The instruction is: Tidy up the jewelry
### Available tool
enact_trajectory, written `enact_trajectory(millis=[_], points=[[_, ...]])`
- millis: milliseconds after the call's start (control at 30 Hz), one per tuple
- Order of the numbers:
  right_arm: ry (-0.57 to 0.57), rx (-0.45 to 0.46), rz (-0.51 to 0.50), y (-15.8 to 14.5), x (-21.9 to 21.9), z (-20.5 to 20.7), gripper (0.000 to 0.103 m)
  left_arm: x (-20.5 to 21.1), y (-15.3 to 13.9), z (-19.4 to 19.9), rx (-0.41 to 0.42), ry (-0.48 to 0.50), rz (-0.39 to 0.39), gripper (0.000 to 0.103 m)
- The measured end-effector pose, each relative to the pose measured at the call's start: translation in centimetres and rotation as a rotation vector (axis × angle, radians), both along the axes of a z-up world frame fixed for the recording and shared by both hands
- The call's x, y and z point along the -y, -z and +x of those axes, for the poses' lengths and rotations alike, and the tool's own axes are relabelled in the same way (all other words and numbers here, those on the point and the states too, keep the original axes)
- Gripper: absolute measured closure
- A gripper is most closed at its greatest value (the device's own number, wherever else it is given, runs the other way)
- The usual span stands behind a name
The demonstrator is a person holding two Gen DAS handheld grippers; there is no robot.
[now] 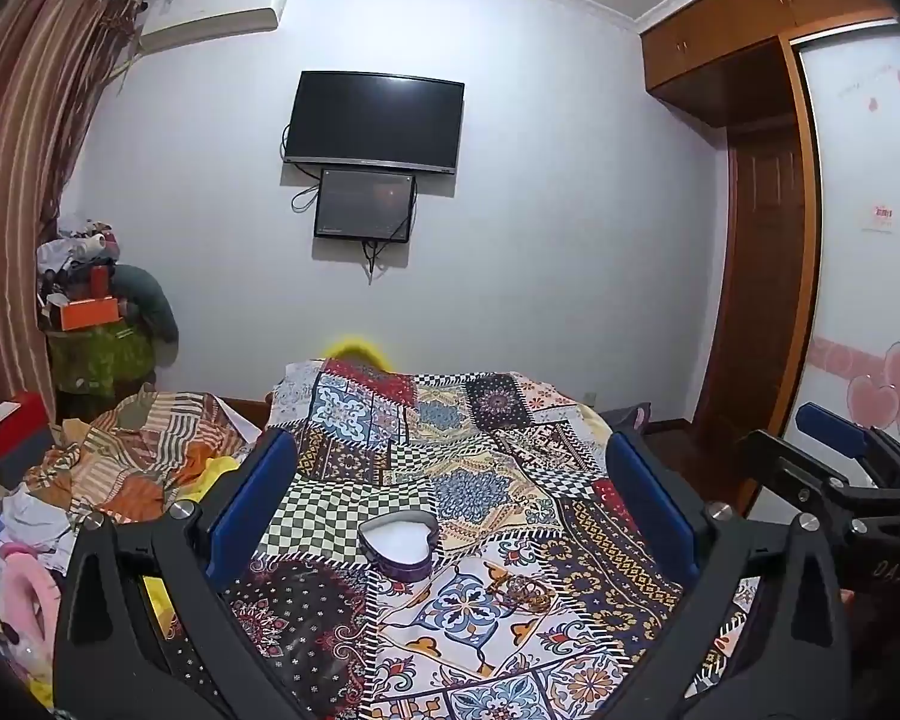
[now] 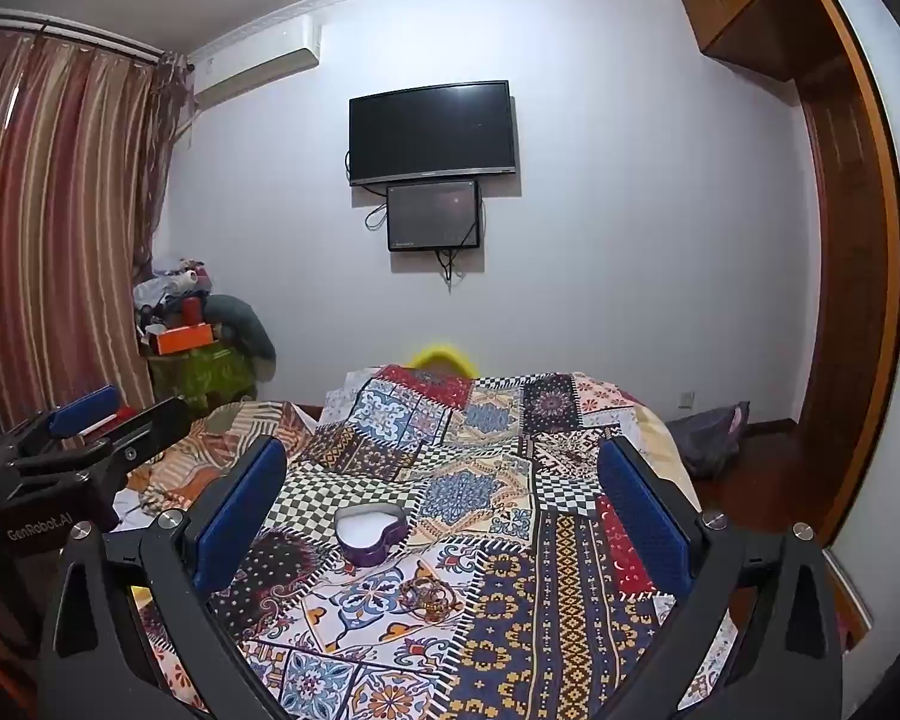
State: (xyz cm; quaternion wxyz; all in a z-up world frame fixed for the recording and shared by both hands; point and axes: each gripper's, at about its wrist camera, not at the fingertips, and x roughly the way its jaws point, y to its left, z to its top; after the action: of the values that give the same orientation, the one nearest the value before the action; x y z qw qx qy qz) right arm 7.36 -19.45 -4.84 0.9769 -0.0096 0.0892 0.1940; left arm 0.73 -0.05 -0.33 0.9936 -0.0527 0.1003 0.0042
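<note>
Hovering above the near end of the bed (image 1: pixel 342 462), the left tool (image 1: pixel 450 492) has its blue pads spread wide with nothing between them. The right tool (image 2: pixel 444 498) hangs just beside it, likewise released and empty. A heart-shaped box (image 1: pixel 397 543), purple-walled and white inside, sits open on the patchwork bedspread (image 2: pixel 510 570), about midway across the bed and toward its near end. Just nearer than the box lies a small tangle of gold-brown jewelry (image 2: pixel 424 595) on a floral patch, apart from the box and untouched by either tool. Crumpled striped bedding (image 1: pixel 144 450) is heaped along the bed's left edge.
</note>
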Motion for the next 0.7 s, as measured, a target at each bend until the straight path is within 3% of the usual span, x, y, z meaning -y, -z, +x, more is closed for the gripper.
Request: enact_trajectory(millis=[700], points=[[0.001, -0.005, 0.0, 0.82, -0.16, 0.49, 0.0, -0.56, 0.82, 0.0, -0.007, -0.01, -0.005, 0.0]])
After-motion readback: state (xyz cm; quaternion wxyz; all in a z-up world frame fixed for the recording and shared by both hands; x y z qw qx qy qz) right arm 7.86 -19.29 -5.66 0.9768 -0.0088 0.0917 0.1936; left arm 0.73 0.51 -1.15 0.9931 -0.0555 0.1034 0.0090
